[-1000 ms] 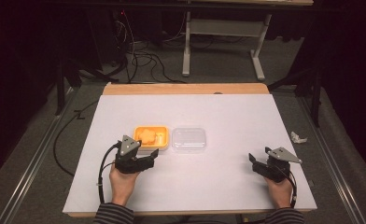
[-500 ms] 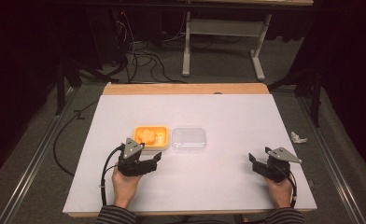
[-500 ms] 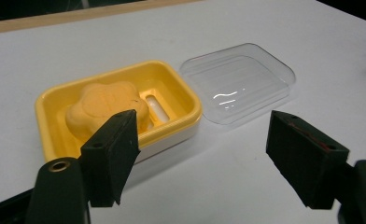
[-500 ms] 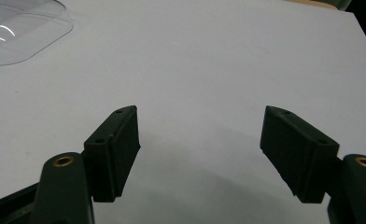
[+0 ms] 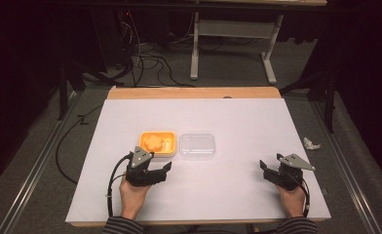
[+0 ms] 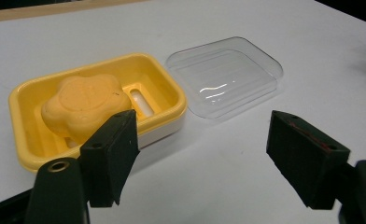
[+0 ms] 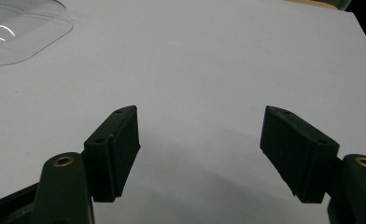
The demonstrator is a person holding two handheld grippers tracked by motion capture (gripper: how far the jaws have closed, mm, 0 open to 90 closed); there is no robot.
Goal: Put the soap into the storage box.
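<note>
Left gripper view shows us our left gripper [image 6: 202,158] spread wide and empty, the yellow soap dish [image 6: 27,93] with its orange soap [image 6: 83,100] just ahead, beside the clear lid [image 6: 225,74]. Our right gripper [image 7: 200,154] gapes wide over bare worktop [image 7: 218,56].

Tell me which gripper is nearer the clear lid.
Left. The left gripper sits just short of the clear lid, beside the yellow soap dish; the right gripper is farther off, toward the table's right edge.
</note>
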